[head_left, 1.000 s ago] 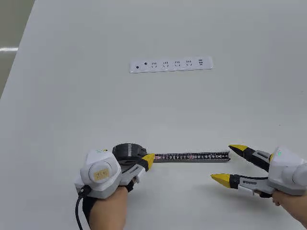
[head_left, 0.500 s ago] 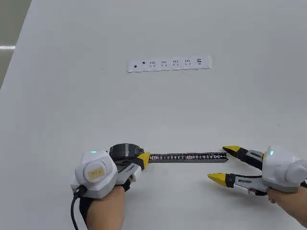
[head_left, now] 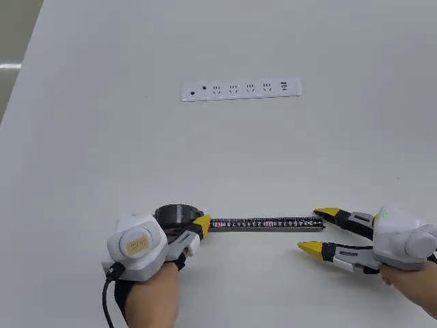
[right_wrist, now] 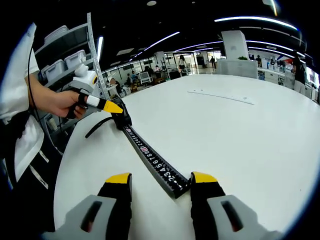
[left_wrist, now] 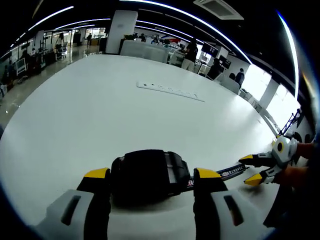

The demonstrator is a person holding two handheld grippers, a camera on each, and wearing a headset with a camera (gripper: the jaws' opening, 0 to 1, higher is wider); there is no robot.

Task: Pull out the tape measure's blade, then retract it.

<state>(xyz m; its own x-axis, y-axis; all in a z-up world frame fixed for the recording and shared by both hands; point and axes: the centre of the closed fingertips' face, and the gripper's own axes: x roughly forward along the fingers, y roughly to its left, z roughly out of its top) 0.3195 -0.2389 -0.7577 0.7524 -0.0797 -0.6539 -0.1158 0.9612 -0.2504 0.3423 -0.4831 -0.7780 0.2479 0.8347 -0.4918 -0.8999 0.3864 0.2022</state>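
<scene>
the tape measure (head_left: 179,217) sits on the white table (head_left: 102,143) near its front edge, its black case lying on the surface. the blade (head_left: 266,223) is pulled out of the case and lies flat on the table, running straight toward the right, printed numbers facing up. in the left gripper view the case rests between the 2 yellow-tipped jaws of the left gripper (left_wrist: 152,174), which press against its 2 sides and hold it. in the head view one yellow tip lies just beside the mouth where the blade leaves the case. the right gripper (head_left: 317,229) is at the blade's far end with its jaws spread wide. in the right gripper view the tip of the blade (right_wrist: 176,187) lies between the 2 jaws, nearer the right one, with a gap to the left one; the jaws grip nothing. a white power strip (head_left: 240,89) lies well apart from all this, farther back on the table, roughly parallel to the blade.
</scene>
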